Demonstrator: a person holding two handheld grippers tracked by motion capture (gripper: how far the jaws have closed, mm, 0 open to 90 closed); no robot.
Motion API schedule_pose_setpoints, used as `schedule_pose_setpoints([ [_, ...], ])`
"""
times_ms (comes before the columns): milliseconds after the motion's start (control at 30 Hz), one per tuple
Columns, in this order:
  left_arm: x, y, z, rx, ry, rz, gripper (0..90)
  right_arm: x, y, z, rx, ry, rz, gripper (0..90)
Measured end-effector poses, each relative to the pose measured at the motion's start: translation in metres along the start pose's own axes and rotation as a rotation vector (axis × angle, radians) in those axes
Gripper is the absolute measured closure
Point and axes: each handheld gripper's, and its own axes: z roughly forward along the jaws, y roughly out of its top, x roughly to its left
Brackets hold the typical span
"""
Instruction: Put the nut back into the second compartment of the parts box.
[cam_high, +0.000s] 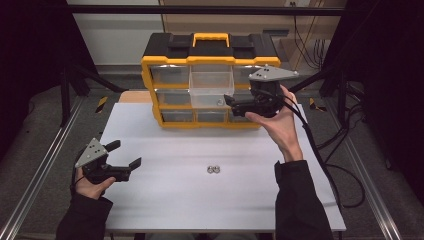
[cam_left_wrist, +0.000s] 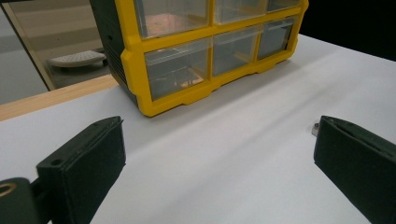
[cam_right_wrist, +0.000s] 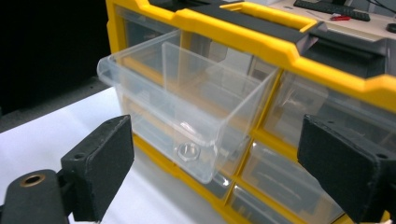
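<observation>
Now right gripper (cam_high: 231, 102) jaws apart, empty, beside open drawer (cam_right_wrist: 187, 107); two nuts (cam_high: 214, 169) lie nearer left gripper (cam_high: 127, 154), also open.

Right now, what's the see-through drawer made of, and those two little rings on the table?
The pulled-out drawer looks like clear, glossy plastic: you see straight through its walls. The two small nuts seem to be metal, silvery and shiny, though they are too small to be sure.

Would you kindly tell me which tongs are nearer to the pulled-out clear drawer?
Right. The right tongs hover open just beside the clear drawer; the left tongs are far back at the table's near left.
</observation>
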Motion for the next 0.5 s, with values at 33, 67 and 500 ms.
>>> schedule_pose_setpoints([
  [33,0.000,0.000,0.000,0.000,0.000,0.000,1.5,0.000,-0.003,-0.001,-0.004,0.000,0.006,10.9],
  [67,0.000,0.000,0.000,0.000,0.000,0.000,1.5,0.000,-0.006,-0.003,-0.006,0.001,0.008,10.6],
  [500,-0.001,-0.001,0.001,0.006,-0.002,-0.002,1.5,0.004,-0.050,-0.012,-0.003,0.022,0.030,9.1],
])
